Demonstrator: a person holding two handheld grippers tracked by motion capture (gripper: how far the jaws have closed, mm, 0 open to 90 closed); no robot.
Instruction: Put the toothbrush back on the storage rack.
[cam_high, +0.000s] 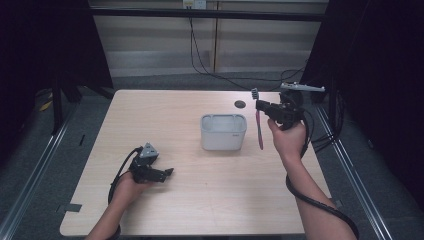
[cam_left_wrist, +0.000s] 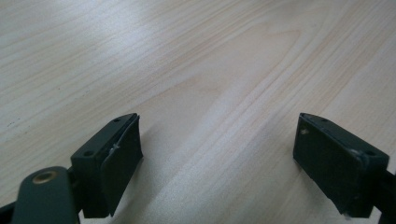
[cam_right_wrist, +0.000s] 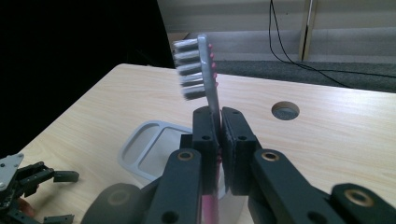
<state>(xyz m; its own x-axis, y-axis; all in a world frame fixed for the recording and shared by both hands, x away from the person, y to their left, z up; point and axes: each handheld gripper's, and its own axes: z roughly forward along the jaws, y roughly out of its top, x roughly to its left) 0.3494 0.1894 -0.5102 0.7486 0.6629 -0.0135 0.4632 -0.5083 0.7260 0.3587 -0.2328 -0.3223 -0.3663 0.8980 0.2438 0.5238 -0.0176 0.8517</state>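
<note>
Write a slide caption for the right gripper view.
Right gripper clamps a pink toothbrush upright above the grey container.

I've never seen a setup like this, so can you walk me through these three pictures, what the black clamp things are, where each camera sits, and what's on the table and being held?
A person sits at a wooden table and holds a hand-operated clamp with two black jaws in each hand. The wide picture is taken from above the person's side, looking down. The other two come from small cameras riding on each clamp, looking along its jaws.

The left gripper rests low over bare wood, its jaws apart with nothing between them. The right gripper is raised and shut on a toothbrush with a pink handle, bristle head pointing up.

Near the middle of the table stands a pale grey rectangular container. Behind it there is a round cable hole in the tabletop.
</note>
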